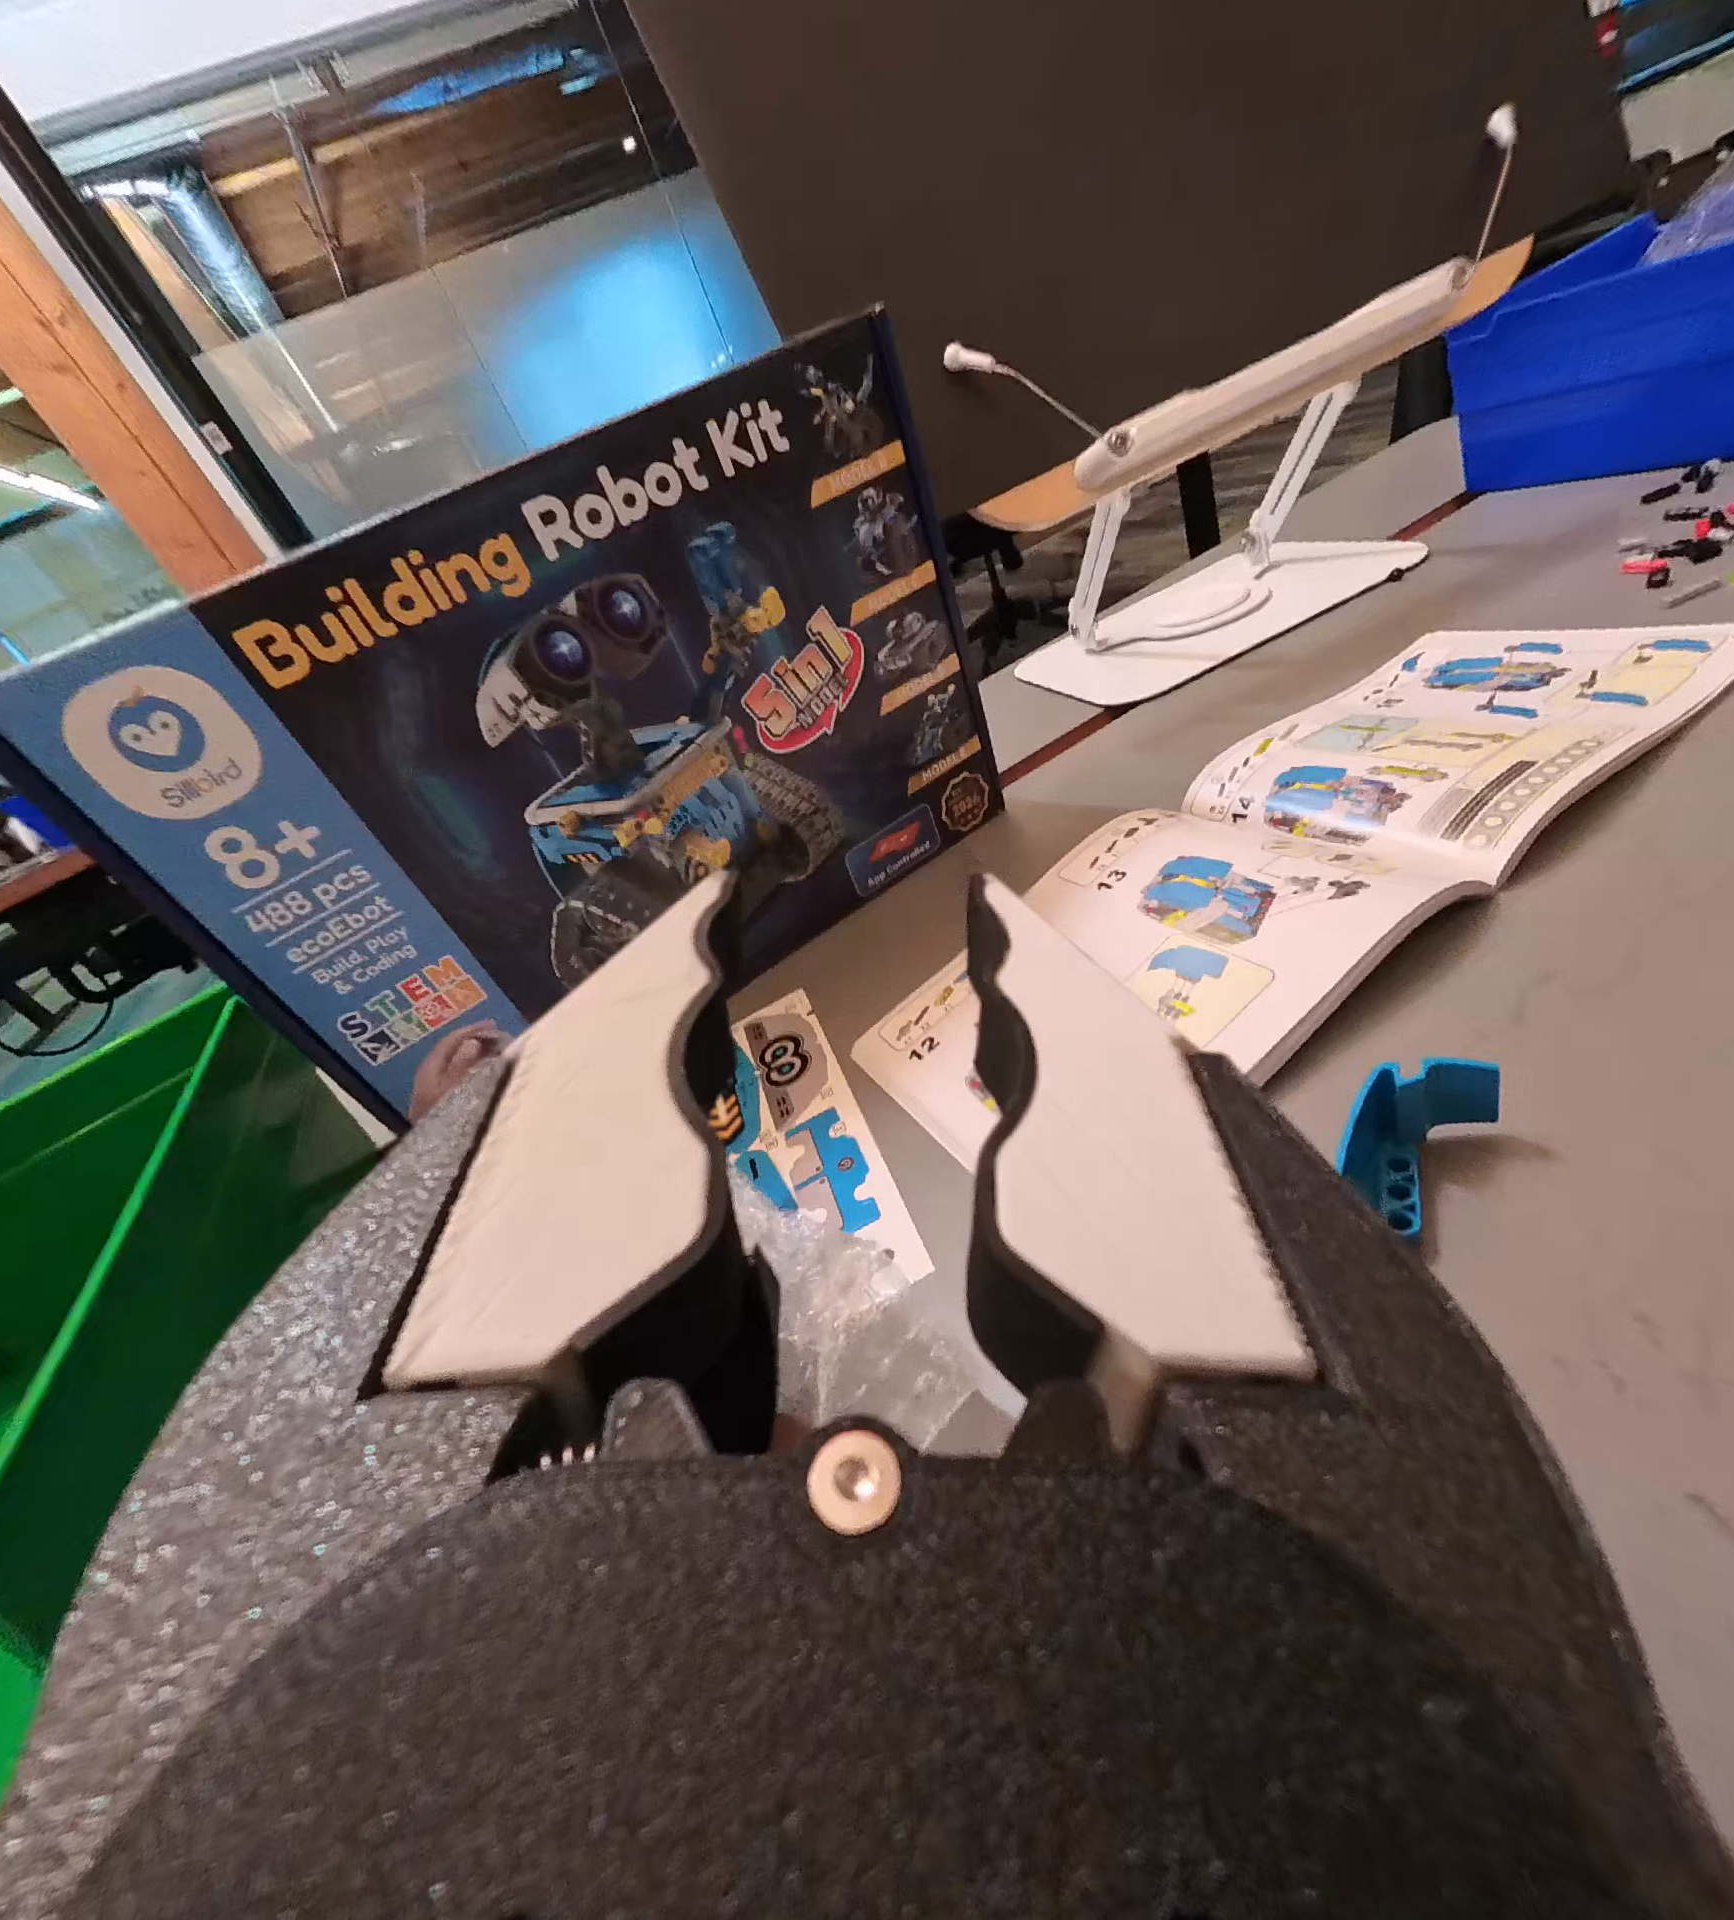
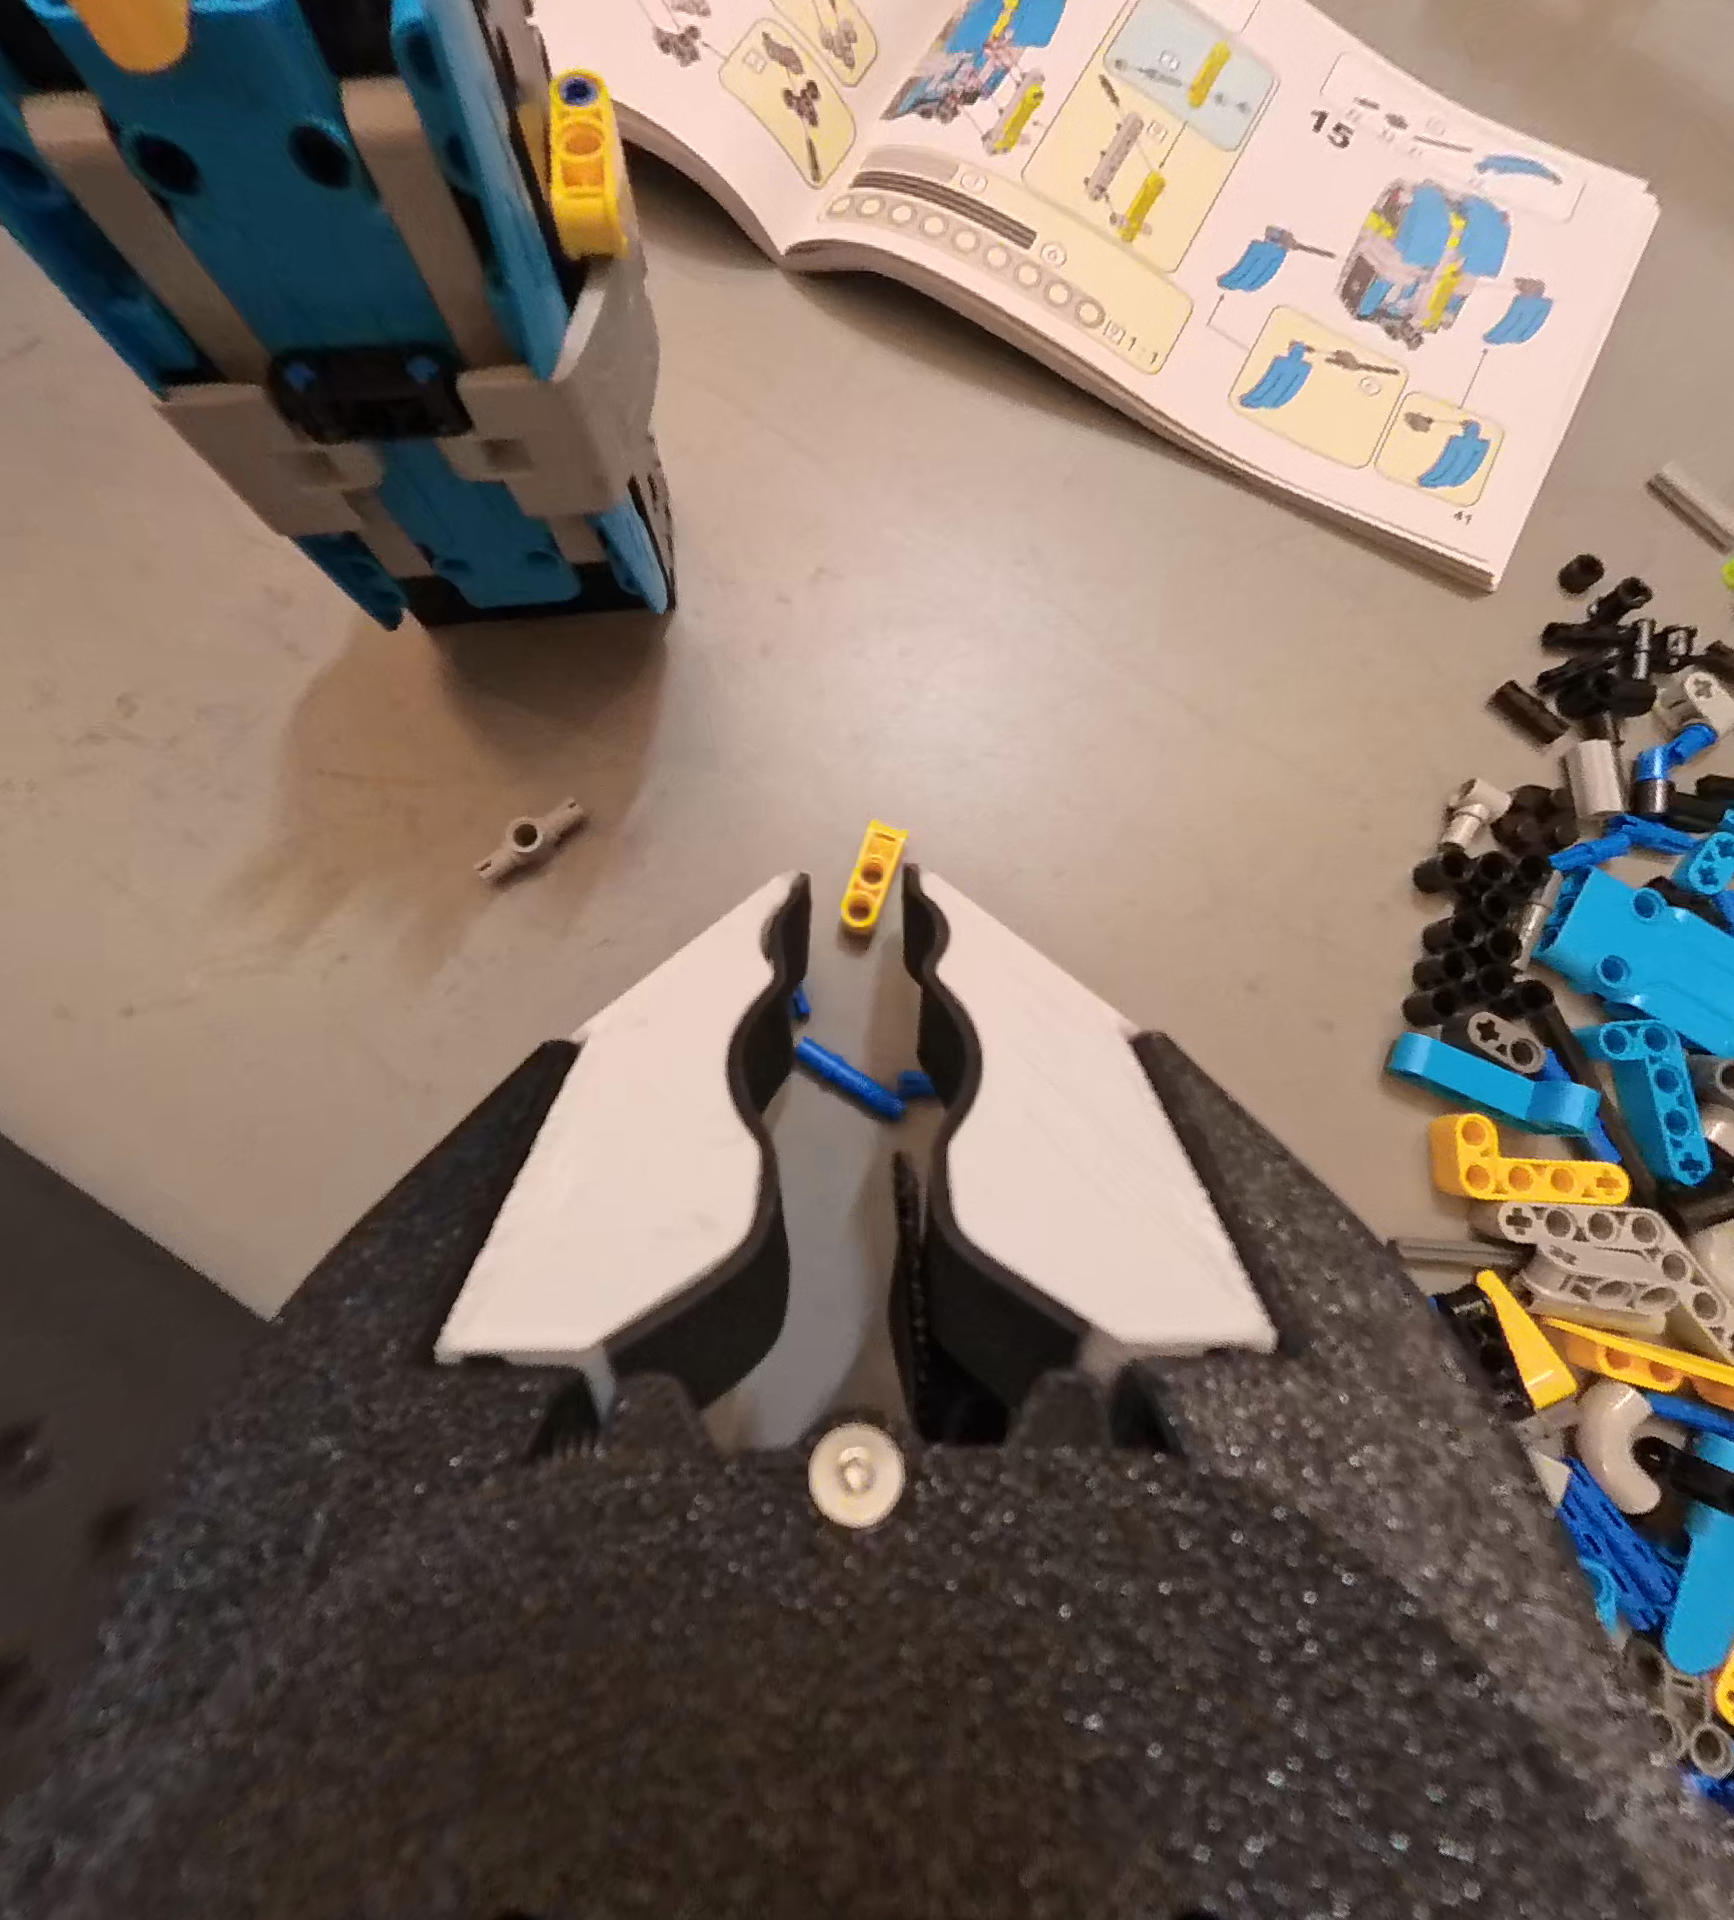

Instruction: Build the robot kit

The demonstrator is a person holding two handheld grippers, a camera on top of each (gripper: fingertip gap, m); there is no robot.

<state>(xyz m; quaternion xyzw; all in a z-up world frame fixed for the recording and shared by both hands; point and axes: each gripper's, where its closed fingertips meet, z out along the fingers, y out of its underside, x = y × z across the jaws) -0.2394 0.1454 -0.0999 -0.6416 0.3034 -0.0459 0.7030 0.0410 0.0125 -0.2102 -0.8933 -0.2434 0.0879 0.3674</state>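
Note:
My right gripper (image 2: 852,883) hovers low over the grey table (image 2: 1102,727). Its jaws stand a little apart around a small yellow beam piece (image 2: 873,873), which lies by the right fingertip with a gap on its left. Small blue pins (image 2: 847,1081) lie on the table under the jaws. A blue and grey partly built model (image 2: 323,312) stands ahead to the left. My left gripper (image 1: 852,894) is open and empty above a sticker sheet (image 1: 811,1122) and a clear plastic bag (image 1: 842,1299). A kit box (image 1: 551,727) stands upright just behind them.
An open instruction booklet (image 2: 1102,208) (image 1: 1362,790) lies ahead. A pile of loose parts (image 2: 1673,1091) fills the right side. A small grey connector (image 2: 530,836) and a blue curved piece (image 1: 1414,1132) lie loose. A green bin (image 1: 63,1299), a white stand (image 1: 1237,499) and a blue bin (image 1: 1621,353) border the table. There is about 35 centimeters between the tips of the two grippers.

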